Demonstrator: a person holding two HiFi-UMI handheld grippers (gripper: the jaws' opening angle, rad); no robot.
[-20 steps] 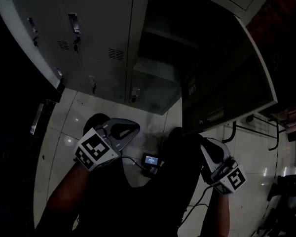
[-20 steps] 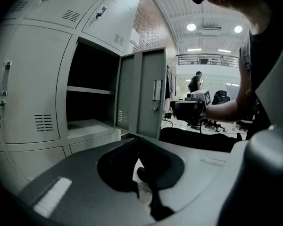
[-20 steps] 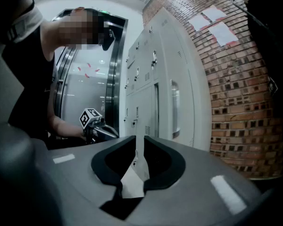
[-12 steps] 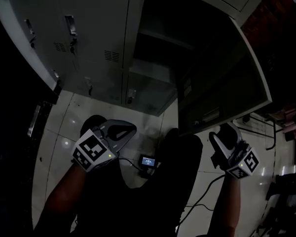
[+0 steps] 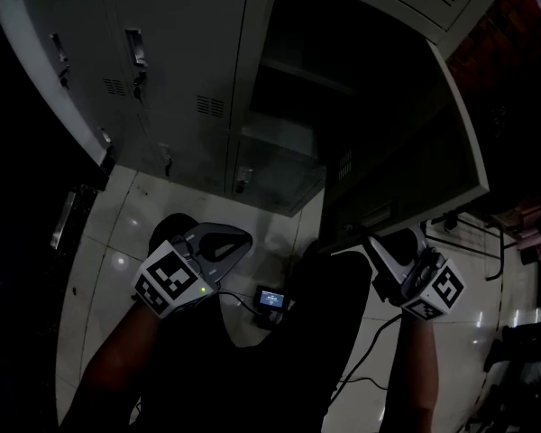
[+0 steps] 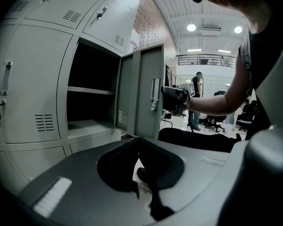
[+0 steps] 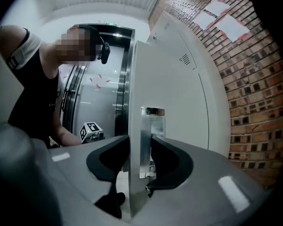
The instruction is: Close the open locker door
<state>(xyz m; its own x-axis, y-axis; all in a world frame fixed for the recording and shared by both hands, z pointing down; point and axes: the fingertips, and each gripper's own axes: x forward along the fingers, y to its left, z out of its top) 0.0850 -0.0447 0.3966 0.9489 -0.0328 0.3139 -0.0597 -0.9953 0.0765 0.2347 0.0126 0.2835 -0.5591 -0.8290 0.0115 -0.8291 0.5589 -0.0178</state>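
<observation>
The grey locker door (image 5: 406, 152) stands swung open to the right of its dark compartment (image 5: 298, 70). My right gripper (image 5: 375, 242) reaches up to the door's free edge near its handle. In the right gripper view the door (image 7: 179, 88) runs edge-on between the jaws of the right gripper (image 7: 140, 142). One pad lies against the door's face and the other against the metal handle plate (image 7: 148, 135). My left gripper (image 5: 243, 236) hangs low in front of me, shut and holding nothing. The left gripper view shows the right gripper (image 6: 175, 95) at the door (image 6: 148, 98).
Closed grey lockers (image 5: 162, 61) fill the left, with lower doors (image 5: 198, 161) beneath. A small lit device (image 5: 272, 298) on a cable hangs by my legs. Chair legs (image 5: 473, 233) stand on the tiles at right. A brick wall (image 7: 254, 79) lies behind the door. A person (image 6: 196, 98) stands far off.
My right gripper has risen and moved in from the lower right to the door's edge, and its jaws now sit either side of it. The left gripper has barely moved.
</observation>
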